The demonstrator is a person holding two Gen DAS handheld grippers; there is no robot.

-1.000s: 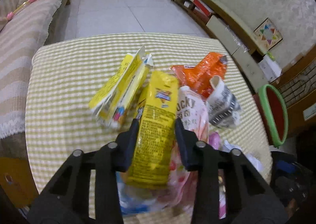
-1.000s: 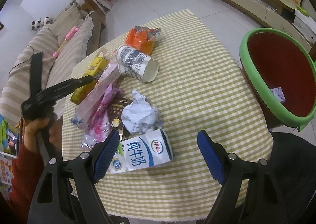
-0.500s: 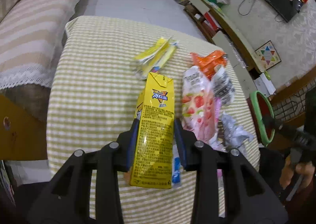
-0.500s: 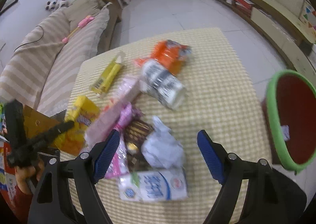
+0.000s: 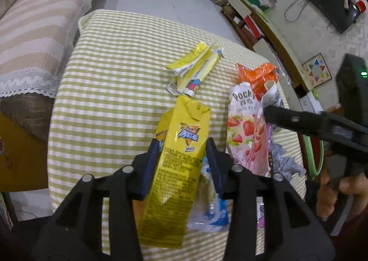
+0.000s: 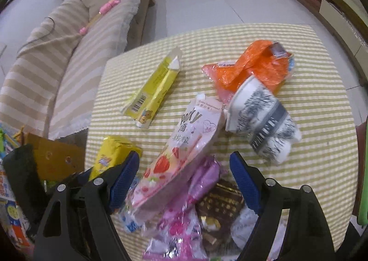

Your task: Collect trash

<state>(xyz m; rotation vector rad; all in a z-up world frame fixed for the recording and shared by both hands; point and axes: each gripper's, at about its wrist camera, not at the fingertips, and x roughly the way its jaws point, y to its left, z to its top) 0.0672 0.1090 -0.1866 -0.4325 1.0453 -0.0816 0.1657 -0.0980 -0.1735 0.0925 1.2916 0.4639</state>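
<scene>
Moved: right gripper [image 6: 184,180] over wrappers, wide, empty | left gripper [image 5: 184,164] easing, clamps yellow carton [image 5: 177,169], top pointing away

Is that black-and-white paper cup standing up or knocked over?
Knocked over. The paper cup lies on its side on the checked tablecloth, its patterned wall facing up, against the orange wrapper.

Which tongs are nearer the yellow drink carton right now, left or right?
Left. The left tongs are clamped on the yellow carton, one pad on each side. The right tongs hang open beside it, over the pink snack bag.
</scene>
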